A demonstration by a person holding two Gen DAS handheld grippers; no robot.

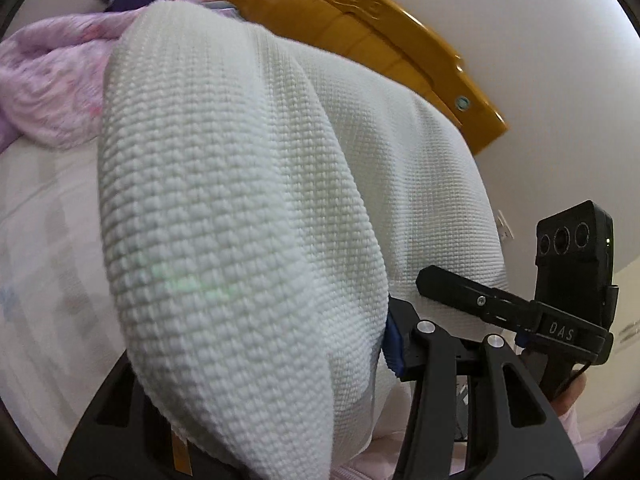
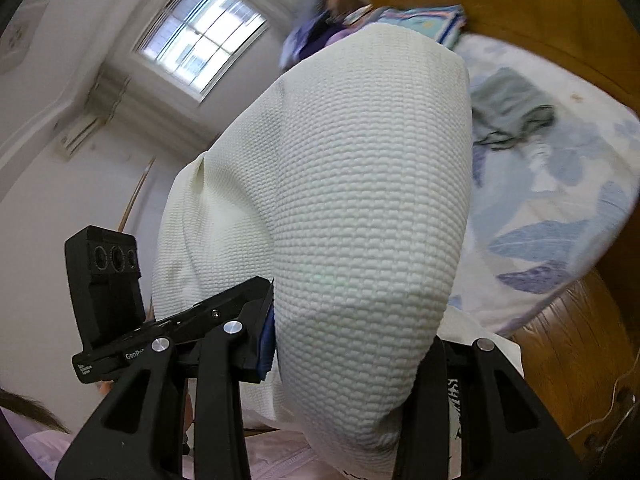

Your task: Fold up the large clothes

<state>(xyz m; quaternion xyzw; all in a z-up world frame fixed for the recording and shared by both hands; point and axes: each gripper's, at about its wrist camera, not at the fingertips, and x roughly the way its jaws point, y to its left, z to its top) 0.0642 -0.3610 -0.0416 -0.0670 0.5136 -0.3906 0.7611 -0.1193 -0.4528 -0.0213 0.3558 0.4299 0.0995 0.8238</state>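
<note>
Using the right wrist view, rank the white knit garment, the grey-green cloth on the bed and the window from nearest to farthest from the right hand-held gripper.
1. White knit garment: clamped in the right hand-held gripper, filling the centre of the view.
2. Grey-green cloth: crumpled on the floral bedsheet, to the right.
3. Window: on the far wall, upper left.

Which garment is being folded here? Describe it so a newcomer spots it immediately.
Start at the bed with the floral sheet. Hanging above it, clamped in both claws, is the white waffle-knit garment. Unlike the crumpled grey-green cloth lying on the sheet, it is thick and textured.
</note>
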